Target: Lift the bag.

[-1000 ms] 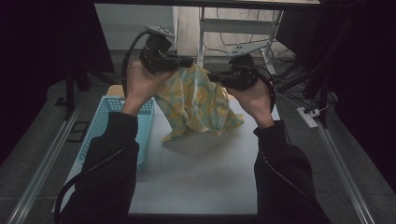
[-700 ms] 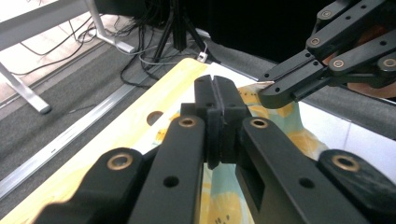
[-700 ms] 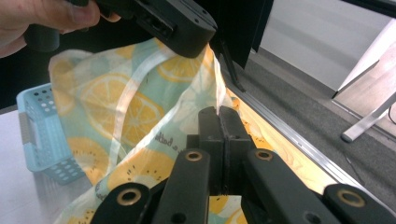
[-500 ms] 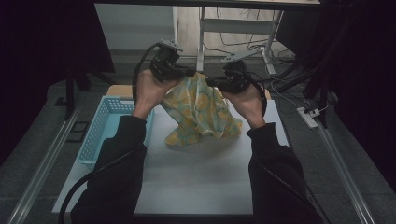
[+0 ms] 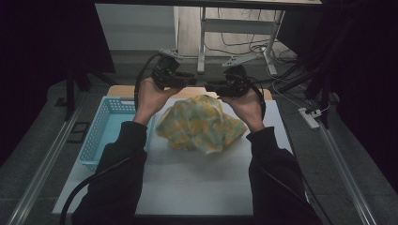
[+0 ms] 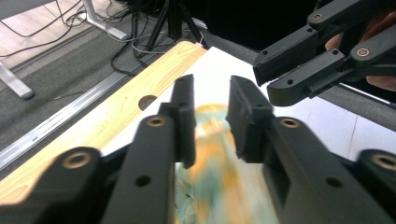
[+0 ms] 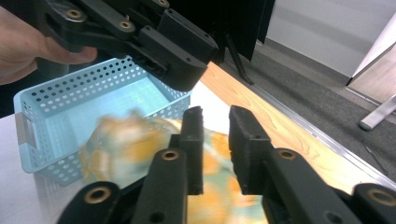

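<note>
cloth (image 5: 201, 123): soft, light, limp | below both jaws | left gripper (image 6: 210, 109), right gripper (image 7: 215, 133): released, empty | pinch top edge

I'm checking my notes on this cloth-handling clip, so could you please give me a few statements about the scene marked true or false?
1. The patterned cloth lies on the white table. True.
2. The blue basket holds the cloth. False: the cloth lies beside it.
3. The left gripper has its jaws apart. True.
4. The right gripper clamps the cloth. False: its jaws are open above it.
</note>
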A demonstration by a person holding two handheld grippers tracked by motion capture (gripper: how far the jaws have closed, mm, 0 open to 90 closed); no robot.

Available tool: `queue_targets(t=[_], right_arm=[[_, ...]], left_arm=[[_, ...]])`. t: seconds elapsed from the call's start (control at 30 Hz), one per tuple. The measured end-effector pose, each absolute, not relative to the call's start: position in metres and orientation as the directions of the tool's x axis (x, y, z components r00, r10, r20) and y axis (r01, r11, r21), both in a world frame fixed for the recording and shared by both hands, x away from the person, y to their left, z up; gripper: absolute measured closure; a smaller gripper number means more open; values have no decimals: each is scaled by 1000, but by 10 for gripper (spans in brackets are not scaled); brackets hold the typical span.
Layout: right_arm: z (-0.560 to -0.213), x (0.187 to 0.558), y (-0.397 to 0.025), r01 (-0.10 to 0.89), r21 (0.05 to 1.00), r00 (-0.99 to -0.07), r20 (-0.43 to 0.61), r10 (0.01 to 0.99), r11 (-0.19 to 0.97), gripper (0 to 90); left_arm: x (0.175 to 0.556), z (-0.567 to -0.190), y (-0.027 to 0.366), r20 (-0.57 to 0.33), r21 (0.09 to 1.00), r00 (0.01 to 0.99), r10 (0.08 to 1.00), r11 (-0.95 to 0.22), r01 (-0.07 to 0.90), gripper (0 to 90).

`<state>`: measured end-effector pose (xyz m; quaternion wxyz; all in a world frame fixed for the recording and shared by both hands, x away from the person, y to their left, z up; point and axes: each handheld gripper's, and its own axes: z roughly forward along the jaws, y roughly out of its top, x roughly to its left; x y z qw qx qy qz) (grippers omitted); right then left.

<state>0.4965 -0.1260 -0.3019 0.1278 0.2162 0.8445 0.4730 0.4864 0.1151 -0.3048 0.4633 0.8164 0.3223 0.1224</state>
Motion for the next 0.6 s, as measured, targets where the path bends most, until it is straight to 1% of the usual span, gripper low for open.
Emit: queue_targets(t=[0.1, 0.3, 0.6], right_arm=[[-305, 495, -126, 250, 853, -876, -3, 483, 458, 692], [-311, 491, -127, 254, 856, -874, 4, 485, 450, 595], [-320, 483, -132, 249, 863, -869, -2, 495, 439, 488]], left_arm=[[483, -308, 118, -96, 837, 765, 637, -364, 408, 591], [476, -317, 125, -88, 838, 773, 629, -373, 398, 459], [460, -332, 135, -85, 849, 772, 630, -359, 387, 333]])
